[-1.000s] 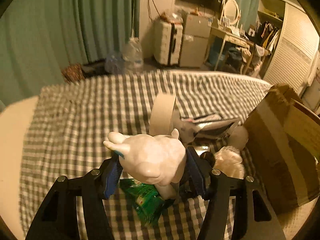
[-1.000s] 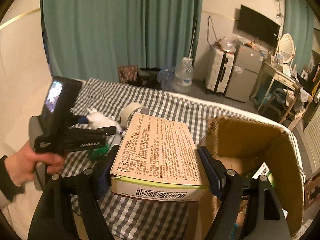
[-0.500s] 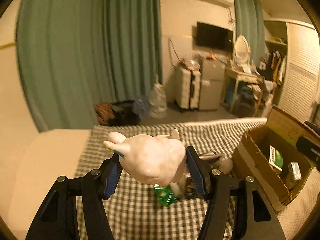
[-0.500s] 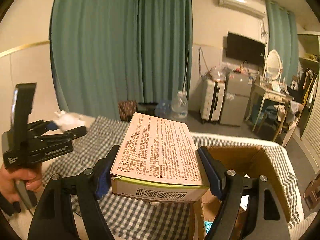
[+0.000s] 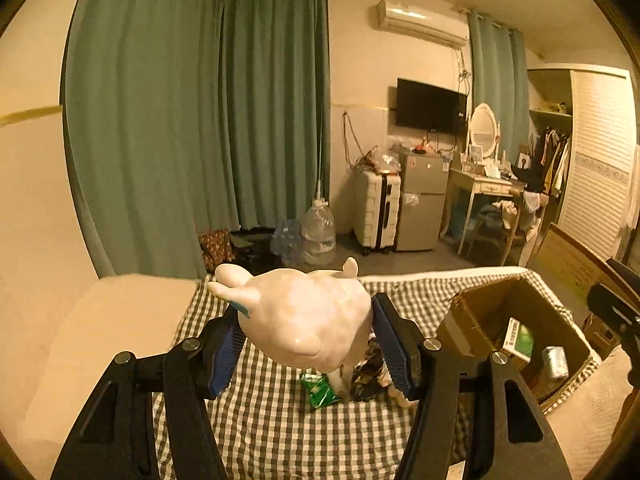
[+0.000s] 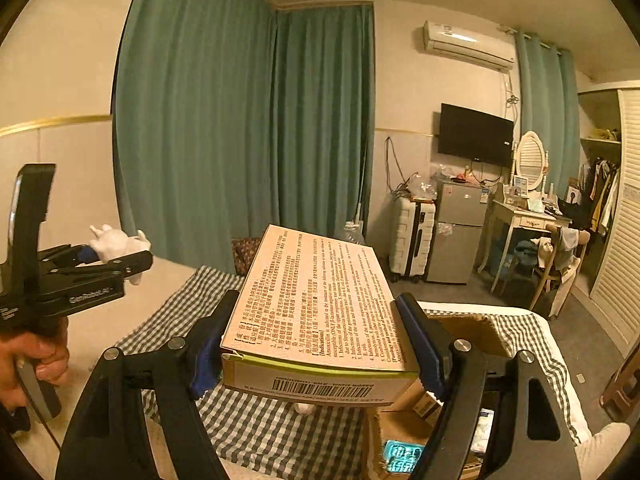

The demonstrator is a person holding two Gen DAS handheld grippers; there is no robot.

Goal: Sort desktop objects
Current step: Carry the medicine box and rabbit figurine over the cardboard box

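White figurine (image 5: 304, 320) clamped in left fingers (image 5: 226, 344); printed box (image 6: 316, 312) in right.

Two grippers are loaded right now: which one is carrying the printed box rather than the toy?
The right gripper is shut on the flat printed medicine box, barcode facing the camera. The left gripper clamps the white animal figurine.
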